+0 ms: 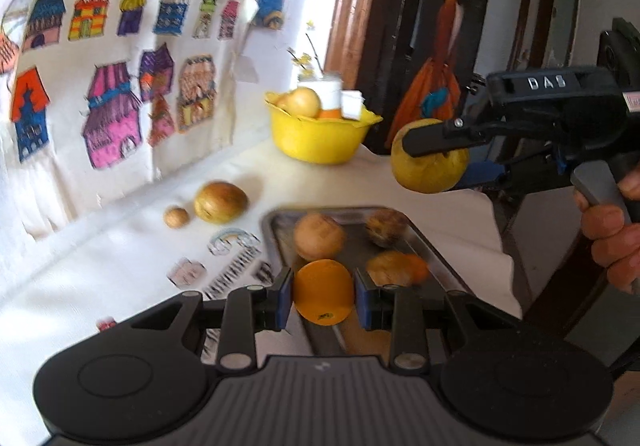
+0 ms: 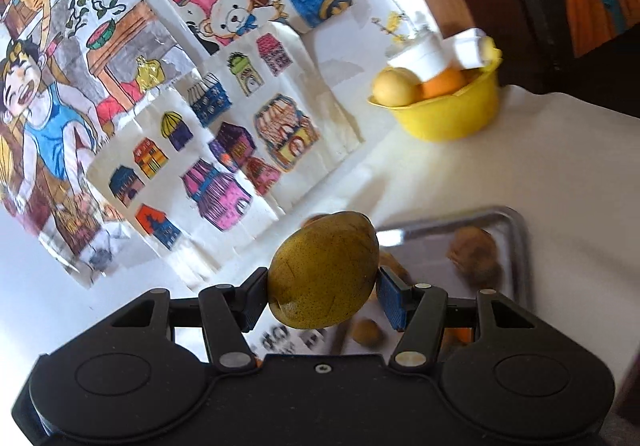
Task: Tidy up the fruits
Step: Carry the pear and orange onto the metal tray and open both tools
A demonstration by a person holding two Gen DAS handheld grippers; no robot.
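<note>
My left gripper [image 1: 323, 292] is shut on an orange [image 1: 323, 292], held above the near end of a metal tray [image 1: 430, 242]. On the tray lie several brownish fruits [image 1: 319, 236]. My right gripper [image 2: 324, 294] is shut on a yellow-green pear [image 2: 324, 272]; in the left wrist view that pear [image 1: 430, 169] hangs in the air to the right of the tray, short of a yellow bowl [image 1: 320, 137]. The yellow bowl [image 2: 448, 113] holds a pale round fruit, an orange and white containers.
Two loose fruits, a large one [image 1: 221, 202] and a small one [image 1: 176, 217], lie on the white tablecloth left of the tray. Coloured drawings [image 1: 120, 85] cover the wall behind. A dark wooden door frame [image 1: 360, 5] stands behind the bowl. A person's hand [image 1: 612, 230] holds the right gripper.
</note>
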